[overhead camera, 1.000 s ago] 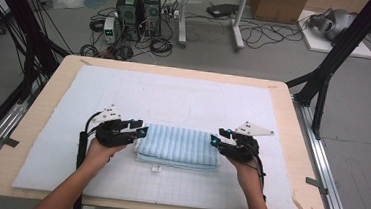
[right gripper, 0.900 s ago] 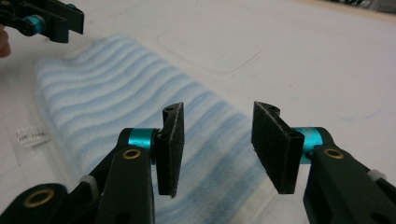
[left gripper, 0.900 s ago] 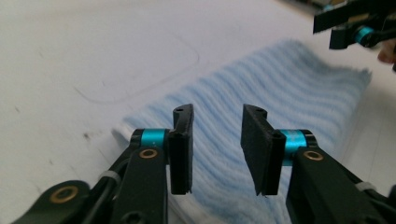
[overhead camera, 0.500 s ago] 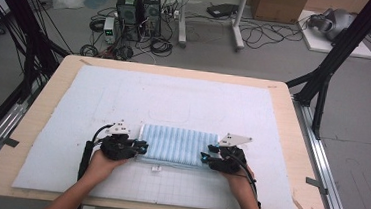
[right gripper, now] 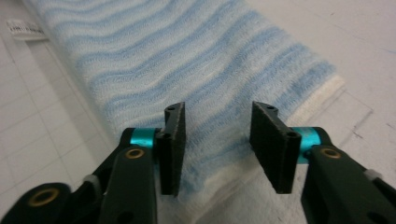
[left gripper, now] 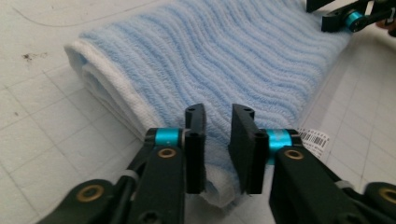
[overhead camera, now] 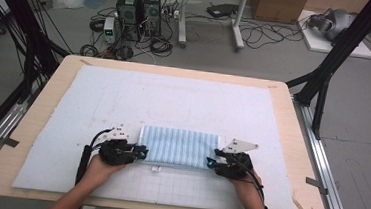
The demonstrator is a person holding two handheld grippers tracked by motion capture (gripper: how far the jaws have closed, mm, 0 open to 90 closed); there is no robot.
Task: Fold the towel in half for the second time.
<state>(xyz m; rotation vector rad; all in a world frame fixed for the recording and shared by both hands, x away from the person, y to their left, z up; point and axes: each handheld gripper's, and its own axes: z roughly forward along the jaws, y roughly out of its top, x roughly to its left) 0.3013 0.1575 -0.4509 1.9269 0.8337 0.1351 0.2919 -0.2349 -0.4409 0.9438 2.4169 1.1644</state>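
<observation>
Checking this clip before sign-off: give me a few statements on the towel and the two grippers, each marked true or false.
1. The folded towel is blue-and-white striped. True.
2. The left gripper stands at the towel's end with a gap between its jaws. True.
3. The right gripper is clamped shut on a pen. False: its jaws stand apart over the towel's end.
4. The towel hangs off the table edge. False: it lies flat on the white mat.
5. A white tag lies beside the towel. True.
</observation>
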